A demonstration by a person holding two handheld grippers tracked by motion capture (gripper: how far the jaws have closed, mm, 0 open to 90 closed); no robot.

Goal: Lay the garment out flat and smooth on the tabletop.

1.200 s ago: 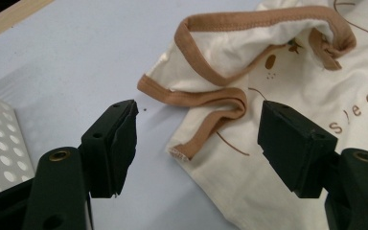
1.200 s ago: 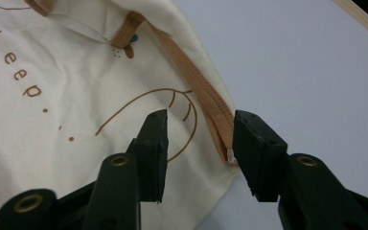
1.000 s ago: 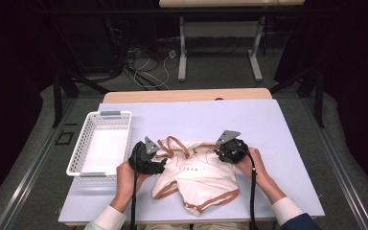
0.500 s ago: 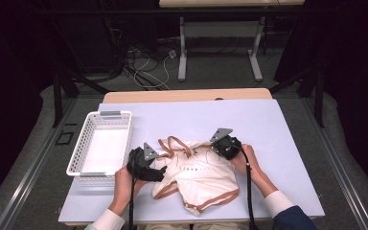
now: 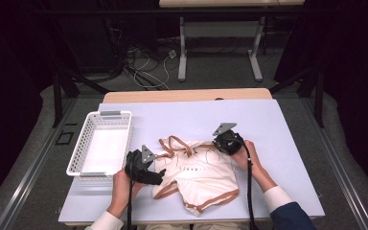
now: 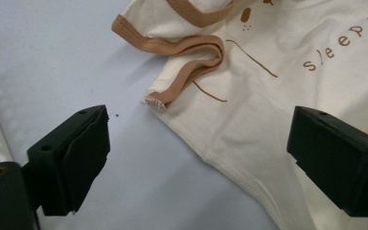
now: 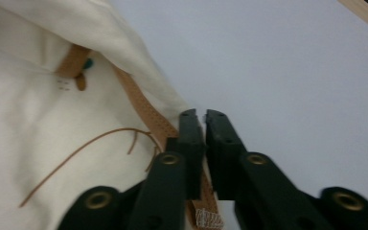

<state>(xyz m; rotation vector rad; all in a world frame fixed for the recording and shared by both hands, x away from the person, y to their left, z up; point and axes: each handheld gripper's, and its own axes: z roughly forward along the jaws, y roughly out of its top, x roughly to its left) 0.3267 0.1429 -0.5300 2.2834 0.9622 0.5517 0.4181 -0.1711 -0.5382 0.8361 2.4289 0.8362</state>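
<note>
A cream garment with brown trim [image 5: 199,177] lies crumpled on the tabletop [image 5: 278,124], near its front edge and about midway across. A white basket [image 5: 103,143] stands just left of it, apart. The right tongs [image 7: 200,117] are clamped on the brown trim at the garment's far right corner. The left tongs [image 6: 196,158] stand wide apart over its left hem, low and level. Bare tabletop lies beyond and to the right.

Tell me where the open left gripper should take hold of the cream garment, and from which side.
Grip the tan-trimmed strap end at the cream garment's near edge. It lies flat and free on the table, sticking out past the body cloth. The left gripper probably does best coming low from the bare table side, one jaw sliding under.
</note>
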